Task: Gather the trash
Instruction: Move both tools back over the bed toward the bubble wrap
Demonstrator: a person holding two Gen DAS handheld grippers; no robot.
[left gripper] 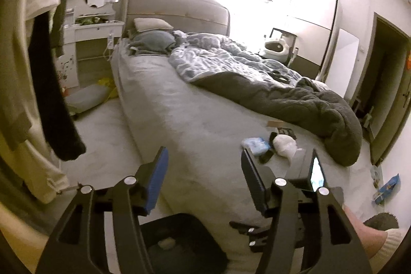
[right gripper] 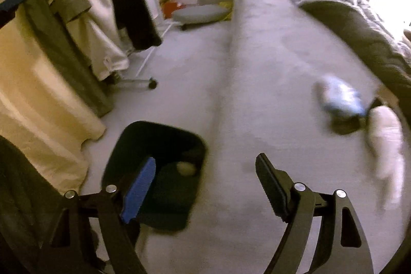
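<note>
My left gripper (left gripper: 204,171) is open over the near edge of the bed (left gripper: 195,120), with nothing between its fingers. A black bin (left gripper: 179,243) stands on the floor right under it, holding a pale crumpled ball (left gripper: 165,244). Ahead to the right on the sheet lie a blue-white packet (left gripper: 254,145), a white crumpled bag (left gripper: 283,145) and small dark items (left gripper: 267,157). My right gripper (right gripper: 205,184) is open and empty, above the bed edge beside the black bin (right gripper: 154,145) with its pale ball (right gripper: 186,168). The packet (right gripper: 339,99) and white bag (right gripper: 385,140) lie blurred to its right.
Hanging clothes (right gripper: 77,17) on a wheeled rack (right gripper: 152,82) crowd the left side. A grey duvet (left gripper: 295,99) covers the bed's far right. A floor cushion (right gripper: 197,13) lies by the dresser. A blue packet (left gripper: 388,189) lies on the floor at right, near a hand (left gripper: 364,233).
</note>
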